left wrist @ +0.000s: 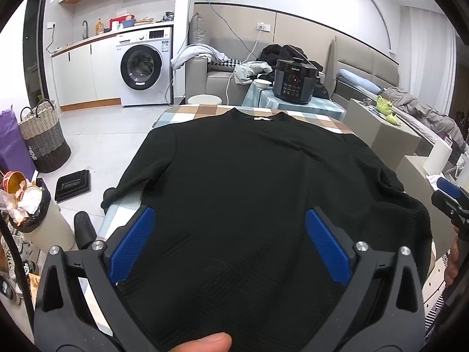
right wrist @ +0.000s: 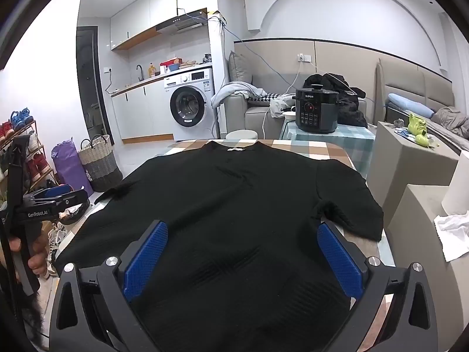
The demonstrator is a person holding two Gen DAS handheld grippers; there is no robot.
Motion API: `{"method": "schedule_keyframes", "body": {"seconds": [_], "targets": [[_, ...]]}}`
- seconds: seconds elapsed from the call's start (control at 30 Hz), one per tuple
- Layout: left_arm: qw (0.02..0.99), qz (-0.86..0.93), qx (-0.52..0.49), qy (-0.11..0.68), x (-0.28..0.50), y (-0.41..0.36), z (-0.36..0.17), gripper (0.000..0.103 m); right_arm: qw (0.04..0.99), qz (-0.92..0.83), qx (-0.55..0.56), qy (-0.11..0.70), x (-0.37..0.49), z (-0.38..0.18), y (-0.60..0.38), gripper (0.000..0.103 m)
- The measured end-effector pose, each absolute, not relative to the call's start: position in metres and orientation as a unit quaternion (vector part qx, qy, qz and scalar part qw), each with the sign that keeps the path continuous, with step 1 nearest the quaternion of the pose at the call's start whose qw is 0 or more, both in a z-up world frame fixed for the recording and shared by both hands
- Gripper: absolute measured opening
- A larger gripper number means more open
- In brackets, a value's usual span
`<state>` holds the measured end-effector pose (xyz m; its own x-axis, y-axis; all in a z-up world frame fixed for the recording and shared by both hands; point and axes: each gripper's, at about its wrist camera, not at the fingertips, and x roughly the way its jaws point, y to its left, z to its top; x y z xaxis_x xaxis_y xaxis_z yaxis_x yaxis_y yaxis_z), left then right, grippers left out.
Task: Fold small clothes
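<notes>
A black short-sleeved top [left wrist: 249, 176] [right wrist: 219, 199] lies spread flat on a table with a checked cloth [left wrist: 205, 110] [right wrist: 322, 148]. Its collar is at the far end and its hem is nearest me. My left gripper [left wrist: 229, 212] is open wide over the hem's left half, and its blue pads [left wrist: 132, 243] hold nothing. My right gripper [right wrist: 241, 226] is open just as wide over the hem's right half, near the right sleeve [right wrist: 351, 205]. Each gripper shows at the edge of the other's view: the right gripper [left wrist: 451, 199] and the left gripper [right wrist: 55, 196].
A black pressure cooker [left wrist: 294, 83] [right wrist: 316, 114] stands on a low table beyond the far edge. Beige blocks [right wrist: 410, 158] and a white cloth [right wrist: 451, 231] sit to the right. A woven basket [left wrist: 44, 138], a full bin [left wrist: 32, 205] and a shoe rack [right wrist: 26, 146] stand on the left.
</notes>
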<state>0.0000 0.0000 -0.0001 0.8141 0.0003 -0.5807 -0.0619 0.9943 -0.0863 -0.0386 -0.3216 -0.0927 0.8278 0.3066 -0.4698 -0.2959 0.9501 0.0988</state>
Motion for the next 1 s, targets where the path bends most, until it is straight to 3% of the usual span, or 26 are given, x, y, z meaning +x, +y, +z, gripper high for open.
{"method": "schedule_keyframes", "body": {"seconds": [1.0], "targets": [[0.950, 0.018, -0.051, 0.306, 0.000, 0.001, -0.001, 0.102, 0.953, 0.143, 0.017, 0.265, -0.028, -0.104, -0.328, 0.103]]}}
